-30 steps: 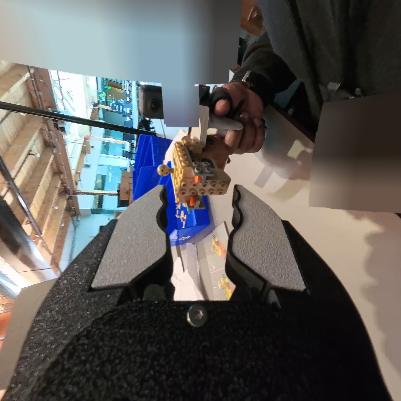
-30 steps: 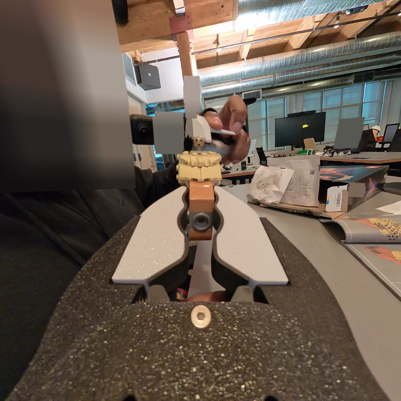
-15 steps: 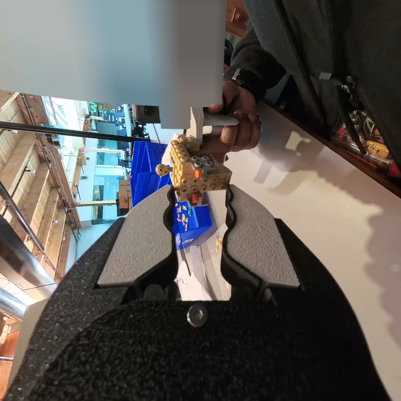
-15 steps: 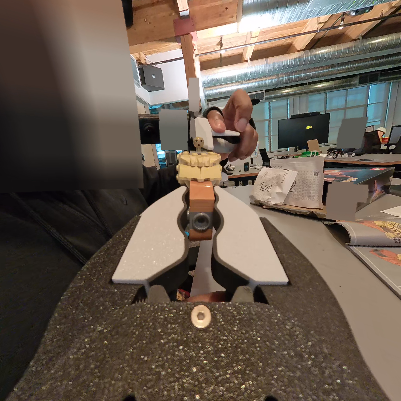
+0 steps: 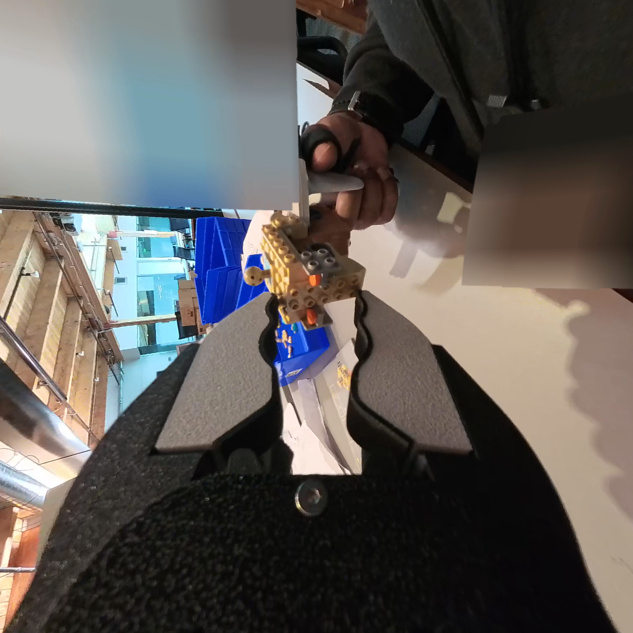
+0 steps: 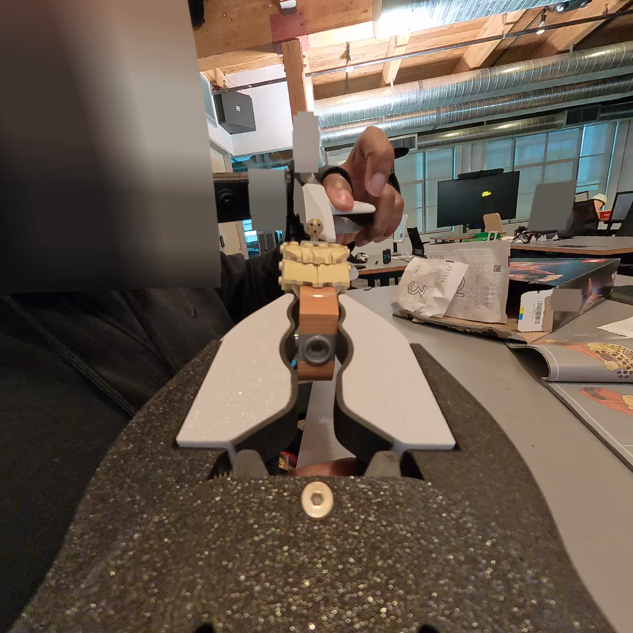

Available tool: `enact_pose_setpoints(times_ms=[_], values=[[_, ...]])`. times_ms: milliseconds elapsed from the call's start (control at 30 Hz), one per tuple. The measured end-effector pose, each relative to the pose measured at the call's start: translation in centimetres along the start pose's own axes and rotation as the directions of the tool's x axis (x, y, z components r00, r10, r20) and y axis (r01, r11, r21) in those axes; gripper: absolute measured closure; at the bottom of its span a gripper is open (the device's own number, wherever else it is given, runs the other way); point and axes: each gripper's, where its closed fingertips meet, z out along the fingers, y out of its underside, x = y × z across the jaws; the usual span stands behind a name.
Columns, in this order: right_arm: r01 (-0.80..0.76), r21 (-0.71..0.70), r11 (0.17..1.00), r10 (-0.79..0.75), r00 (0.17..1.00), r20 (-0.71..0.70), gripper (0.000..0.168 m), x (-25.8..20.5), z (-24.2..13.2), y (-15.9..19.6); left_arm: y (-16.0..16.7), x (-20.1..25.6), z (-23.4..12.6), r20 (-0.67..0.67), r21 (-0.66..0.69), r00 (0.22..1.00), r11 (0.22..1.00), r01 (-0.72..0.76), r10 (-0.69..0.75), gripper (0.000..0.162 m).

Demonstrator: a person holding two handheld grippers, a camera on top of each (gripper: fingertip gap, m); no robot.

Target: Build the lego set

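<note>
My right gripper (image 6: 317, 303) is shut on a small lego assembly (image 6: 315, 329) and holds it in the air above the table. It grips the brown and grey end, and the tan studded part with a ball joint sticks out beyond the fingertips. In the left wrist view the same assembly (image 5: 308, 274) shows tan bricks, a grey plate and orange pins. My left gripper (image 5: 313, 301) is open. Its fingertips flank the assembly's lower end, and I cannot tell whether they touch it. The person's hand (image 5: 356, 171) holds the right gripper behind the assembly.
A blue bin (image 5: 301, 352) with small loose pieces lies beyond the left gripper. On the grey table (image 6: 479, 394) to the right are an open instruction booklet (image 6: 582, 363), crumpled paper bags (image 6: 445, 284) and the set's box (image 6: 565, 274). The person's dark sleeve and torso fill the left side.
My left gripper has moved in on the assembly and its jaws have narrowed a little, so the fingertips now flank its lower end. The right gripper has held the assembly steady.
</note>
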Motion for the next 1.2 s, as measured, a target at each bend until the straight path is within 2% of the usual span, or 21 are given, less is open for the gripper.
enact_pose_setpoints(times_ms=[133,167,300,400,500,567,667,700,867,933,967,1000,1067,1133,1200], values=[[-0.004,0.005,1.000,0.004,1.000,0.002,0.150,0.0,-0.1,-0.1,0.0,0.0,0.0,-0.008,-0.004,1.000,1.000,-0.005,0.005,0.121],[-0.009,-0.007,1.000,0.009,1.000,0.005,0.149,0.0,-0.1,0.1,0.1,0.0,-0.1,-0.012,-0.013,1.000,1.000,-0.006,0.006,0.135],[-0.015,0.014,1.000,0.015,1.000,0.013,0.149,-0.1,-0.1,-0.3,-0.1,-0.6,-0.2,0.017,0.010,1.000,1.000,-0.002,0.002,0.136],[-0.019,0.021,1.000,0.019,1.000,-0.010,0.150,0.3,-0.2,-0.4,0.5,-0.8,0.0,0.040,-0.024,0.999,1.000,-0.018,0.019,0.135],[-0.021,0.047,0.999,0.022,1.000,-0.011,0.150,0.4,-0.4,-0.8,0.6,-1.4,0.0,0.106,-0.015,0.994,1.000,-0.004,0.006,0.130],[-0.020,0.053,0.998,0.021,1.000,-0.016,0.150,0.4,-0.4,-0.9,0.8,-2.0,-0.1,0.162,-0.012,0.987,1.000,0.008,-0.006,0.121],[-0.016,0.076,0.997,0.017,1.000,-0.017,0.150,0.4,-0.6,-1.2,0.9,-2.5,-0.1,0.219,0.007,0.974,0.998,0.057,-0.057,0.118],[-0.014,0.088,0.996,0.015,1.000,-0.019,0.150,0.4,-0.6,-1.4,1.1,-2.6,0.0,0.237,0.008,0.969,0.997,0.076,-0.076,0.112],[-0.015,0.156,0.988,0.017,1.000,-0.015,0.150,0.3,-1.0,-2.4,1.9,-1.5,1.2,0.263,0.043,0.932,0.968,0.249,-0.251,0.100],[-0.015,0.198,0.980,0.022,0.999,-0.032,0.150,0.6,-1.4,-3.1,2.4,-0.7,1.6,0.231,0.091,0.876,0.906,0.414,-0.423,0.097],[-0.018,0.223,0.975,0.028,0.999,-0.041,0.150,0.8,-1.6,-3.4,2.7,-0.9,1.6,0.244,0.138,0.813,0.849,0.510,-0.529,0.097],[-0.023,0.248,0.968,0.037,0.998,-0.050,0.150,1.0,-1.8,-3.8,2.8,-1.2,1.7,0.243,0.209,0.730,0.770,0.603,-0.639,0.098],[-0.041,0.293,0.955,0.064,0.995,-0.070,0.150,1.7,-2.2,-4.3,2.2,-2.0,2.0,0.185,0.364,0.532,0.561,0.744,-0.826,0.101],[-0.062,0.319,0.946,0.098,0.990,-0.098,0.150,2.5,-2.3,-4.4,1.4,-3.1,2.1,0.118,0.497,0.367,0.375,0.782,-0.923,0.103],[-0.087,0.327,0.941,0.134,0.983,-0.125,0.150,3.2,-2.3,-4.2,1.5,-4.1,2.4,0.084,0.571,0.224,0.231,0.788,-0.971,0.103]])
